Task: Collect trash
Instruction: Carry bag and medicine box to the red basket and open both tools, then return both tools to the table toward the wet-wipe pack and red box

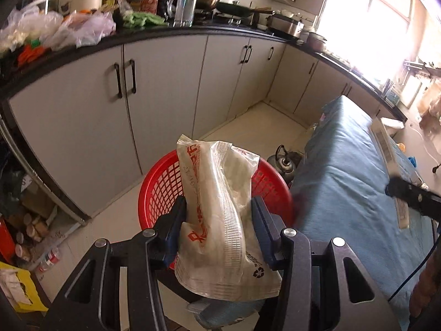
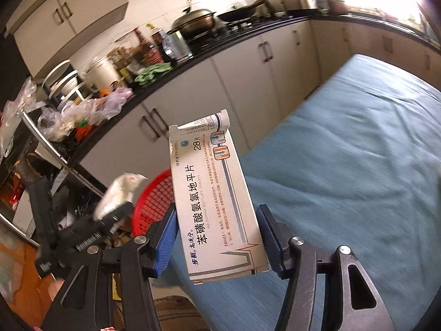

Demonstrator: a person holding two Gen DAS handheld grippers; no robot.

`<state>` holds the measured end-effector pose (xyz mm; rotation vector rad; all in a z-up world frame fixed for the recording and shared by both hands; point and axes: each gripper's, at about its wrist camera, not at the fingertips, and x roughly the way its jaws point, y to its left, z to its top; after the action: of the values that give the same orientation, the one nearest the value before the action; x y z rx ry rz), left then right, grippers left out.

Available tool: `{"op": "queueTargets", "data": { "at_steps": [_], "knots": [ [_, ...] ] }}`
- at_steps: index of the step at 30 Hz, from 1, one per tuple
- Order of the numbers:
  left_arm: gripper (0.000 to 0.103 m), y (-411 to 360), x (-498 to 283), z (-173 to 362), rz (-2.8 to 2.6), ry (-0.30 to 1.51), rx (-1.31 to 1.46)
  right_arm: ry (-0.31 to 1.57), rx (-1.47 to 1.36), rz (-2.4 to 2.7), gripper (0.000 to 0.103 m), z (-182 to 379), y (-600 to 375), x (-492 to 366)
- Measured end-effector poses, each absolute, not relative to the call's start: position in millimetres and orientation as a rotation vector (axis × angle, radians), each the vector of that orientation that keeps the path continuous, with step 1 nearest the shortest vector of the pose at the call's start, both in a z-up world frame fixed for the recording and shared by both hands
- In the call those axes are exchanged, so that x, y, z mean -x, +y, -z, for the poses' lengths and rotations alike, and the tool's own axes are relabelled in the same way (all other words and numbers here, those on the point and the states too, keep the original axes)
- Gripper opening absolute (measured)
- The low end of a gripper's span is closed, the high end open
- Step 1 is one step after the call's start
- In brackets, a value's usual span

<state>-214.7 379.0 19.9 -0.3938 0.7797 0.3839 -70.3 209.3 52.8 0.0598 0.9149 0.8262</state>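
Left claw (image 1: pixel 219 207) grips a plastic wrapper (image 1: pixel 220 220) above the red basket (image 1: pixel 160 190); right claw (image 2: pixel 217 215) clamps a pill box (image 2: pixel 215 201) beside the blue-covered tabletop (image 2: pixel 344 165).

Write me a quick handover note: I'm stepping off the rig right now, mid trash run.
Left claw: shut on a crumpled plastic wrapper, held over the red basket on the floor.
Right claw: shut on a flattened medicine box, above the blue-covered table, with the basket to its left.
Done: both pieces picked up.
Left: drop the wrapper into the basket, then bring the box over and drop it too. Whether the basket holds anything yet cannot be seen.
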Motion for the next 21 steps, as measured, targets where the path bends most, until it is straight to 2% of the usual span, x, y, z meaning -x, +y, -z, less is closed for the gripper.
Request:
{"op": "queueTargets", "data": {
  "at_steps": [12,17,21],
  "knots": [
    [0.047,395,206,6,-0.375,0.815,0.421,0.983,-0.011,-0.945,0.061,-28,315,52],
    [0.051,394,205,8,-0.363,0.818,0.419,1.025,-0.035,-0.970,0.063,-15,328,46],
    [0.056,393,206,6,-0.356,0.816,0.423,1.033,-0.066,-0.977,0.069,-12,328,42]
  ]
}}
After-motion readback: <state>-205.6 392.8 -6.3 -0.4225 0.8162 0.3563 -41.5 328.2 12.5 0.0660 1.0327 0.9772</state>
